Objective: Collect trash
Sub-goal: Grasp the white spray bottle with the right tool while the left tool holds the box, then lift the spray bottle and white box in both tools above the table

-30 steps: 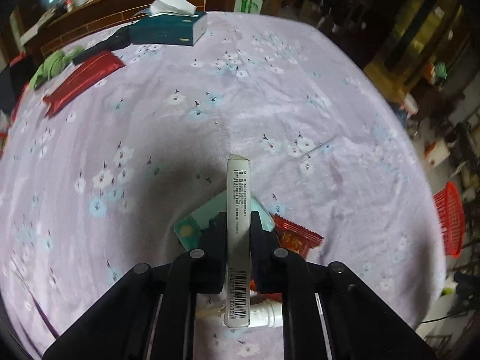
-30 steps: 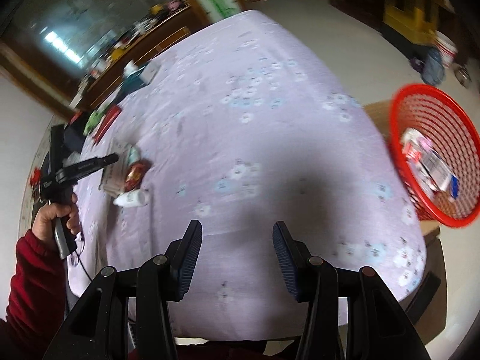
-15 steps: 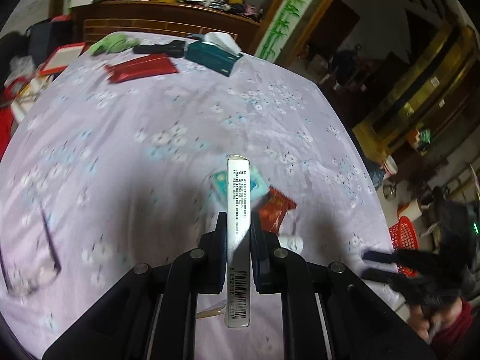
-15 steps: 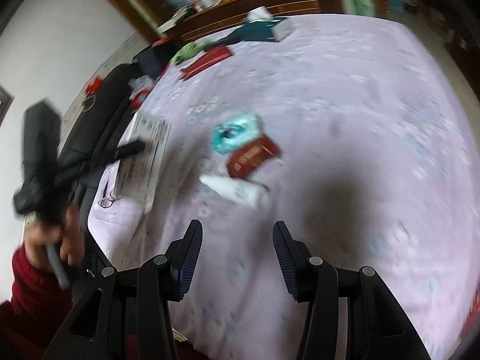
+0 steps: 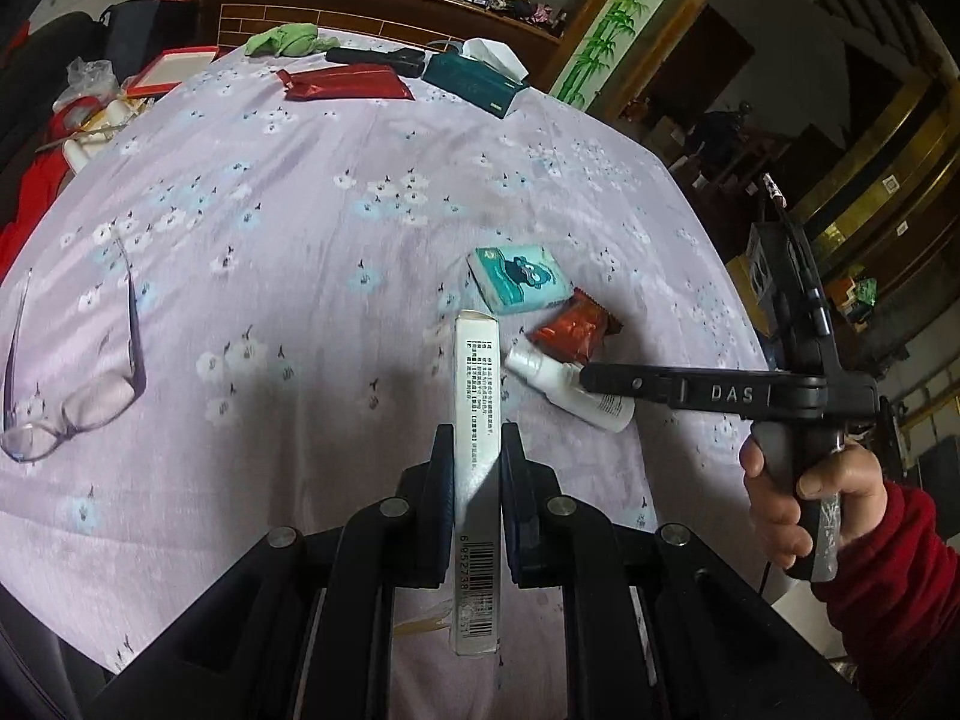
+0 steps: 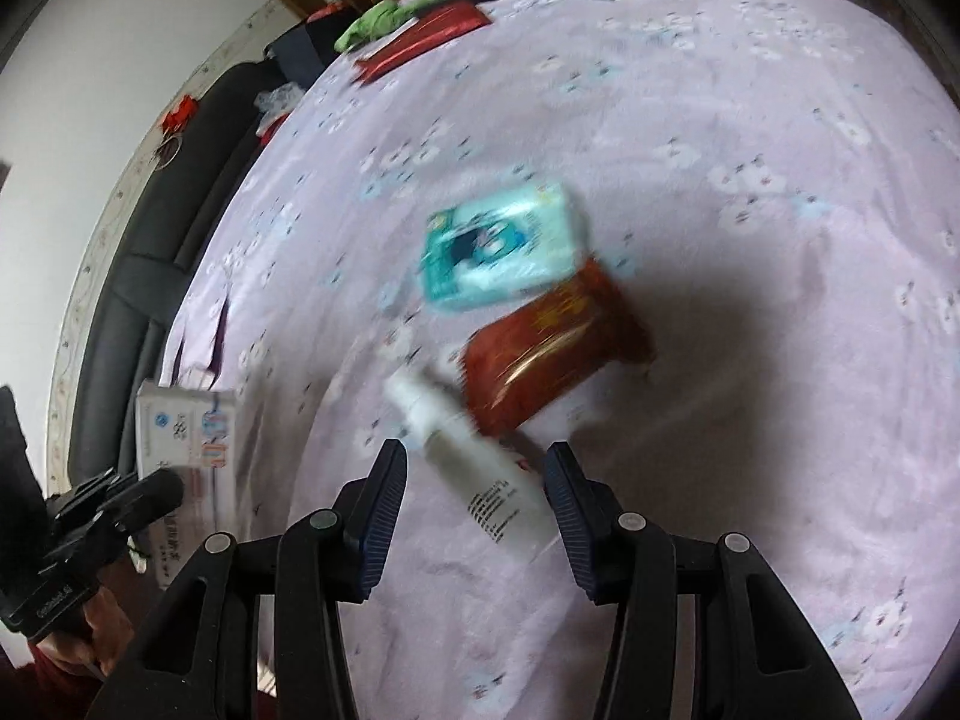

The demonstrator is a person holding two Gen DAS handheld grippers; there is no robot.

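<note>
Right wrist view shows the right claw spread over the white bottle lying on the counter, needing to lower and close, while the left claw pinches a flat carton.

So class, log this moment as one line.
left gripper: shut on white box | right gripper: open over white bottle | stage: approaching bottle

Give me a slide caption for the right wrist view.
Open right claw poised over a white bottle on the flowered tablecloth.
</note>
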